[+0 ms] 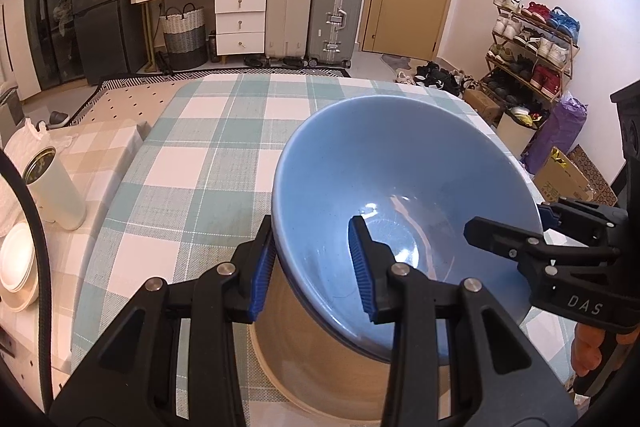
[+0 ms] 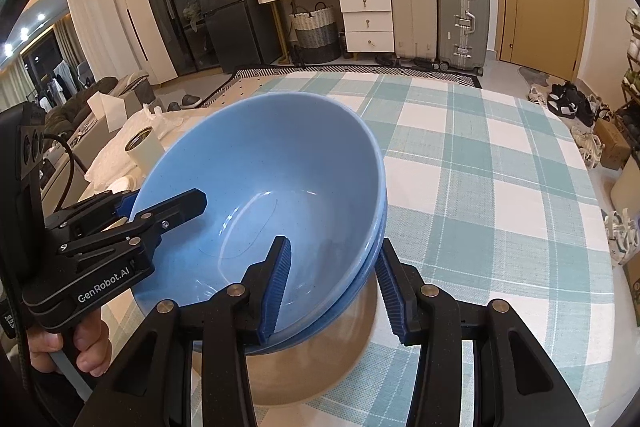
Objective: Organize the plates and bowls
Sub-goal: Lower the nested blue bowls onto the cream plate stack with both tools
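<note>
Both your grippers clamp a glossy blue bowl above a beige one on the checked cloth.

The woven teal-and-white tablecloth [image 1: 208, 155] spreads widest. At its near edge the smooth, rounded blue bowl stack [image 1: 404, 195] tilts over a matte beige bowl [image 1: 320, 379]. Your left gripper [image 1: 314, 269] pinches the left rim between ribbed blue pads; your right gripper [image 2: 332, 287] pinches the right rim likewise.

Blue bowls [image 1: 404, 195] hide the beige bowl's [image 1: 320, 379] inside; its base cropped.
</note>
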The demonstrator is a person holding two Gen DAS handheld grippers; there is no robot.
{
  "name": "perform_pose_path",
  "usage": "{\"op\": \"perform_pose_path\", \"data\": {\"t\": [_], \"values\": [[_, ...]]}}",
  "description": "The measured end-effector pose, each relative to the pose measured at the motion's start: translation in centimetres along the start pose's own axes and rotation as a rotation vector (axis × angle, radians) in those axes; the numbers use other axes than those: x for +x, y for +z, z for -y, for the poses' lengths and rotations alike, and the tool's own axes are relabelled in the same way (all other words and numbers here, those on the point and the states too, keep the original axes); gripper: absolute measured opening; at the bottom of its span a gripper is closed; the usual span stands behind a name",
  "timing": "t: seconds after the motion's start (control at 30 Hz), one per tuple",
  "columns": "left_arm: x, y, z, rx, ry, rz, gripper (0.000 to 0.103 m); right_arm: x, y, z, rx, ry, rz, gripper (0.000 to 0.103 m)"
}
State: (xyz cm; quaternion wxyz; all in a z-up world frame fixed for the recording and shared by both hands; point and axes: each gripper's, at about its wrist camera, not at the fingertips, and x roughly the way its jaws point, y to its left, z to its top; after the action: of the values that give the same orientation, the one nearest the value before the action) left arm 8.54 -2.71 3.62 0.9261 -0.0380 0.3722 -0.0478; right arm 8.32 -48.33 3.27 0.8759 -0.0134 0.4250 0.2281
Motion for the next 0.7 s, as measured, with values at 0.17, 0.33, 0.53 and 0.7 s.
{"op": "perform_pose_path", "data": {"t": [0.17, 0.33, 0.53, 0.7], "values": [[0.8, -0.4, -1.0, -0.010, 0.012, -0.017, 0.033, 1.0, 0.1, -0.3, -0.007, 0.010, -0.013, 0.044], [1.4, -0.8, -1.5, -0.010, 0.014, -0.022, 0.033, 1.5, 0.1, -0.5, -0.011, 0.013, -0.020, 0.044], [1.5, -0.9, -1.5, -0.007, 0.009, -0.023, 0.033, 1.3, 0.0, -0.5, -0.013, 0.009, -0.016, 0.044], [1.5, -1.0, -1.4, -0.005, 0.014, -0.025, 0.033, 1.1, -0.1, -0.7, -0.023, 0.002, -0.008, 0.044]]}}
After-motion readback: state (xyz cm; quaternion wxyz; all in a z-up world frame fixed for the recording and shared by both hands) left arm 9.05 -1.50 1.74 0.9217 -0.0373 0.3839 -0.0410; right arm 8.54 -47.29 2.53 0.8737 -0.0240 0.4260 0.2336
